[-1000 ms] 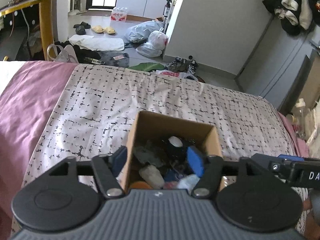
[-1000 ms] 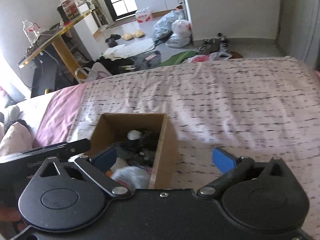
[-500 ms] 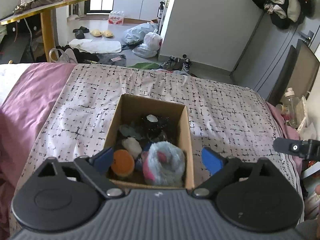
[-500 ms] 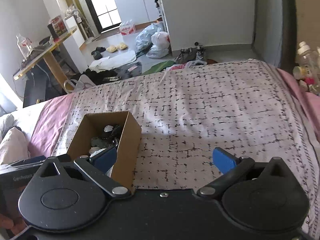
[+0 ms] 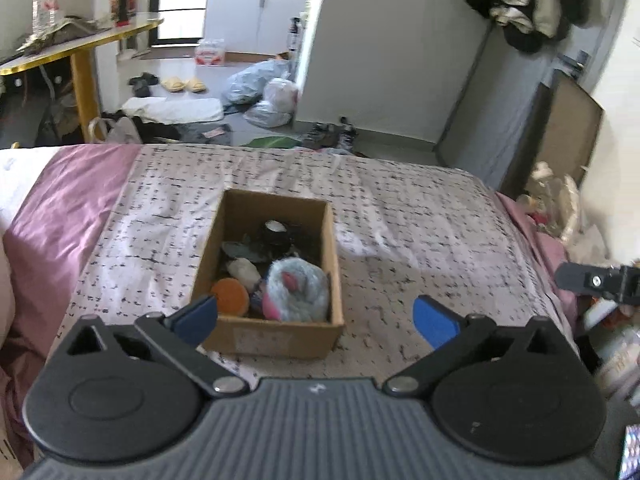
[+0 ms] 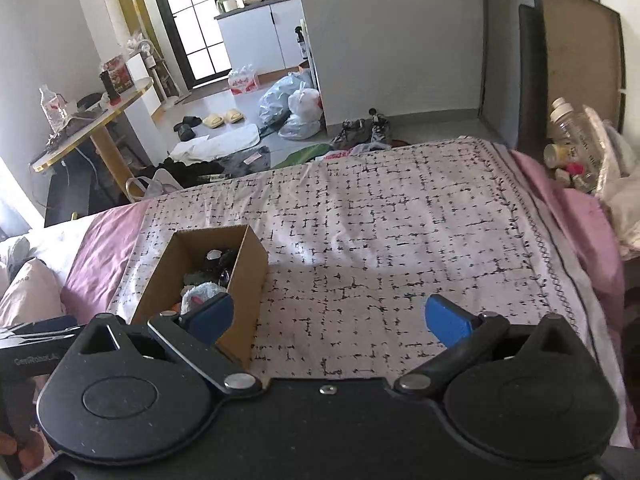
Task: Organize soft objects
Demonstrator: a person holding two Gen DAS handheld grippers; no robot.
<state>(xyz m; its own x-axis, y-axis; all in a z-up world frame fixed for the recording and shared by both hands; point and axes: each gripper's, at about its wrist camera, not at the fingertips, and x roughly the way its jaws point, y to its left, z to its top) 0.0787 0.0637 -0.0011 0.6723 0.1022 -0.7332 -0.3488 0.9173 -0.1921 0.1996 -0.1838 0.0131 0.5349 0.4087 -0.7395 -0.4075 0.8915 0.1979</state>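
A brown cardboard box [image 5: 276, 338] stands on the patterned bedspread [image 5: 400, 232]. It holds several soft toys, among them a grey and pink plush [image 5: 298, 288] and an orange one [image 5: 230, 297]. My left gripper [image 5: 316, 320] is open and empty, held back from the box's near wall. My right gripper [image 6: 328, 318] is open and empty over the bedspread [image 6: 380, 248], to the right of the box [image 6: 248, 272].
Pink sheet [image 5: 52, 200] covers the bed's left side. Bottles and clutter [image 6: 576, 152] sit beyond the bed's right edge. The floor past the bed holds bags [image 5: 264, 96], shoes and clothes. A yellow-edged table [image 5: 76, 52] stands at the left.
Both grippers have pulled back and up from the box. The left gripper has opened wider and the grey and pink plush now lies in the box.
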